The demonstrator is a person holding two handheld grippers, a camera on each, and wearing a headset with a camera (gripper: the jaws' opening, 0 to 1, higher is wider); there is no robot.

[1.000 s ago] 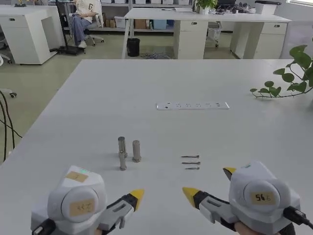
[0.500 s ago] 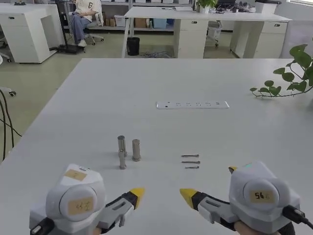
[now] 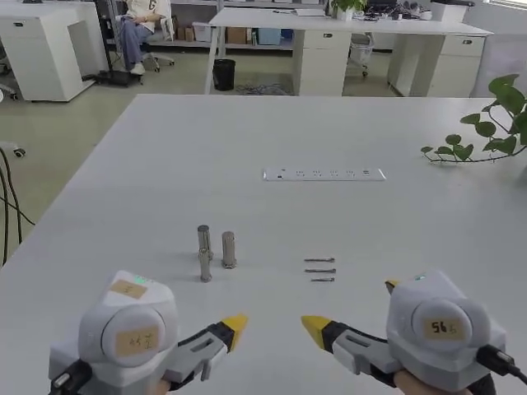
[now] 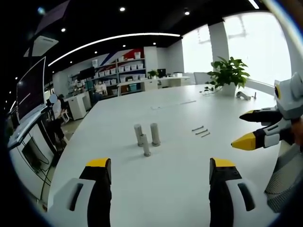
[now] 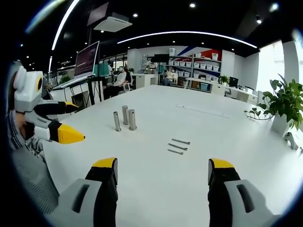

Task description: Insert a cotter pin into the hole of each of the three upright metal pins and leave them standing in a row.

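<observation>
Three cotter pins (image 3: 320, 270) lie flat on the white table (image 3: 247, 140), one behind the other in a short stack running away from me, each with its long axis across my view from left to right. They sit ahead of my right gripper (image 5: 162, 163) and a little to its left, well apart from its tips, so that hand is the nearer one for picking them up. To their left stand the three metal pins (image 3: 216, 249), upright and close together, bunched in a small triangle rather than a row: two behind, one in front. They are ahead of my left gripper (image 4: 160, 163), which is the nearer hand for steadying one. No cotter pin is in any hole yet, so I judge the task not started. Since the cotter pins lie crosswise, I expect to close on one across its thin shank from above. Both grippers hover low over the near part of the table with jaws spread wide, holding nothing and touching nothing. Farther off lies a power strip (image 3: 324, 175).
</observation>
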